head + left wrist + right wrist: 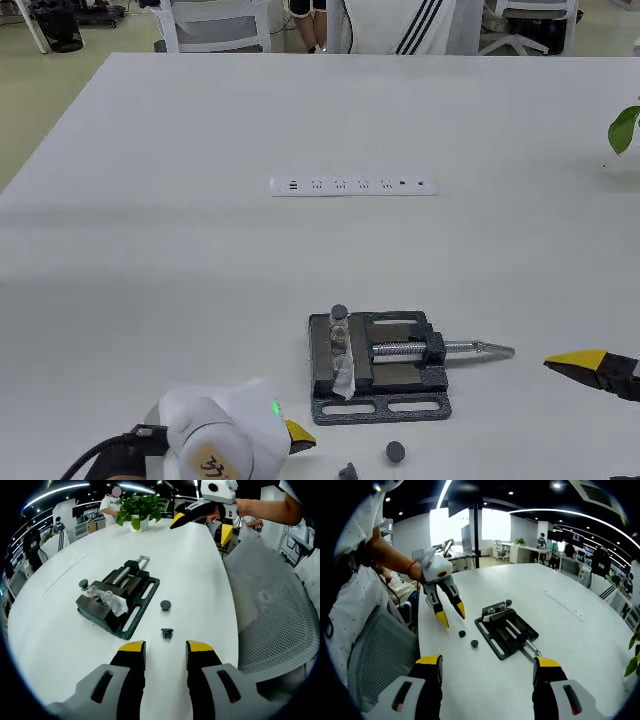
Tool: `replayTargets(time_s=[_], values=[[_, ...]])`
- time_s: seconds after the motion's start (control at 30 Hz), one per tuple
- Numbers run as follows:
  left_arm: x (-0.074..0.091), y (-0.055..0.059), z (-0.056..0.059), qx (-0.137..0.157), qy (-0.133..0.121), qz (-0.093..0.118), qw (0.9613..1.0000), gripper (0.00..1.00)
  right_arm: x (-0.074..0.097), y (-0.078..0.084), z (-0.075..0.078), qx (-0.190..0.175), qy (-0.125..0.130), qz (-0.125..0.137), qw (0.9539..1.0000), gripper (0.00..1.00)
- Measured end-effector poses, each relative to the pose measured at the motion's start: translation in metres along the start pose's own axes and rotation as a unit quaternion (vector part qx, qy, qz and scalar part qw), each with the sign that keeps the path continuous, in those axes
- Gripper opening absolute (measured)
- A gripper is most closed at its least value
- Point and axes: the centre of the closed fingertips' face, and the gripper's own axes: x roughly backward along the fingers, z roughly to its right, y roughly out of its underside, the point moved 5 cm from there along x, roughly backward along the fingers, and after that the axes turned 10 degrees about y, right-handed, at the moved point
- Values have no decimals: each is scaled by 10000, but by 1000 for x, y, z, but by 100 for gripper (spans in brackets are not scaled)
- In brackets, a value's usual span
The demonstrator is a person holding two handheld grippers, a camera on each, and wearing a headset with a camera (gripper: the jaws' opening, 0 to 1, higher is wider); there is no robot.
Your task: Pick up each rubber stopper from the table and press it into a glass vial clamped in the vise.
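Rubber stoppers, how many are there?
3. One stopper and a second stopper lie loose on the table beside the vise; a third stopper caps the end vial. Others could be hidden.

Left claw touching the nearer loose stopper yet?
Apart. Left gripper view: white table shows between each tip of the open left claw and the nearer stopper.

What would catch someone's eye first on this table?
A dark vise stands near the front of the white table, clamping glass vials, one of them already capped. Two loose stoppers lie just in front of it, and the open, yellow-tipped left gripper points toward them.
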Motion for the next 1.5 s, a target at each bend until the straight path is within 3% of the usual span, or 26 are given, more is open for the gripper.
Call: replayTargets(time_s=[0.5,1.0,1.5], values=[[-23,6,-4,28,10,-249,9997,14,6,9,2,-103,91,-15,9999,71],[-27,5,-4,150,2,-255,9996,8,8,14,5,-176,132,-10,9998,69],[-29,4,-4,82,16,-304,9995,5,7,27,0,-161,-83,-139,9997,74]])
